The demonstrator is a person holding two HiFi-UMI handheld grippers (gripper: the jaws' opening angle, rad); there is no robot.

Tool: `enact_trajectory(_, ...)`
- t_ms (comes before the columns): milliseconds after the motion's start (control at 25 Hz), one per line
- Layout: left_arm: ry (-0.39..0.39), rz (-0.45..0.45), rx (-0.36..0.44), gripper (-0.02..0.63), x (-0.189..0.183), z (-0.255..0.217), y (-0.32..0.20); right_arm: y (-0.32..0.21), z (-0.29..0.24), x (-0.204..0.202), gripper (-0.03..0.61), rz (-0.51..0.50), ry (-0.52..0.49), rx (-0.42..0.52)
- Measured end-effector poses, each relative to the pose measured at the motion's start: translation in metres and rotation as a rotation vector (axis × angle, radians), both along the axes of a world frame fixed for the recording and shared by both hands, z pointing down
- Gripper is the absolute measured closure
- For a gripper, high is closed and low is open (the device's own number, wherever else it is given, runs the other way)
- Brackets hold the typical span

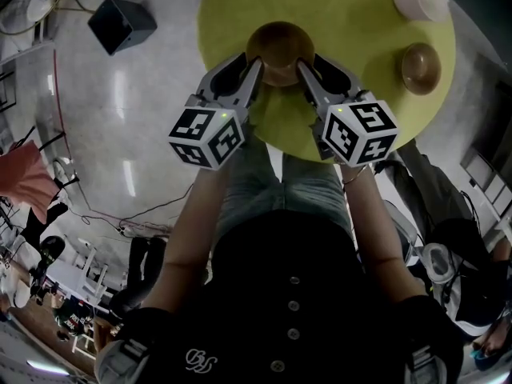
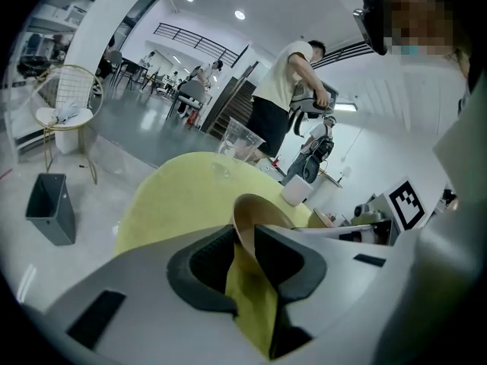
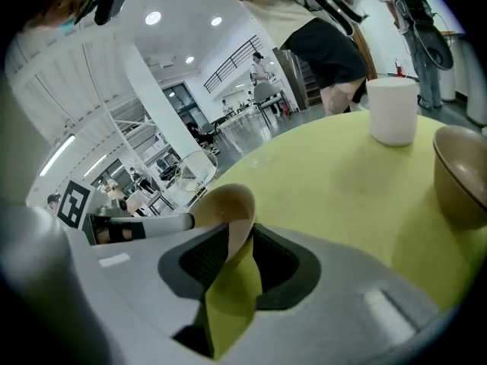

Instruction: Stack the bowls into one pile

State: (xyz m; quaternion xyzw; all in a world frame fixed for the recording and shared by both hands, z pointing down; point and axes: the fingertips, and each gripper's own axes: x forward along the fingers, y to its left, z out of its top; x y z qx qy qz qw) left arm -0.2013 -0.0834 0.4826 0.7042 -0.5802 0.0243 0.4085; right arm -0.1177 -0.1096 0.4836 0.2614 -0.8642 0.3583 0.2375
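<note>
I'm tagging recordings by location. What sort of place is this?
Likely a big open-plan workspace or lab hall, not a home: polished floor with loose cables, many desks and chairs behind the yellow table, and a balcony railing above.

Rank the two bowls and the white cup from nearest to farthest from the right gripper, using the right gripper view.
1. Gripped bowl, rim inside the right gripper.
2. Second bowl, at the right edge.
3. White cup, farther back, upper right.

Left claw [image 1: 251, 62], right claw [image 1: 309, 62] each pinching bowl [image 1: 280, 45] rim, angled down.
</note>
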Motion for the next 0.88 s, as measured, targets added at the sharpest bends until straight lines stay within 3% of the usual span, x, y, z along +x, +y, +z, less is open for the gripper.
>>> enact_trajectory(400, -0.006, 0.062, 0.011, 0.526, 0.009, -0.008, -0.019, -0.011, -0.007, 0.011, 0.485, 0.046, -0.016, -0.001)
enact_trajectory(880, -0.017, 0.223, 0.081, 0.526, 0.088, -0.051, -0.047, -0.034, -0.051, 0.090, 0.485, 0.209, -0.030, 0.082)
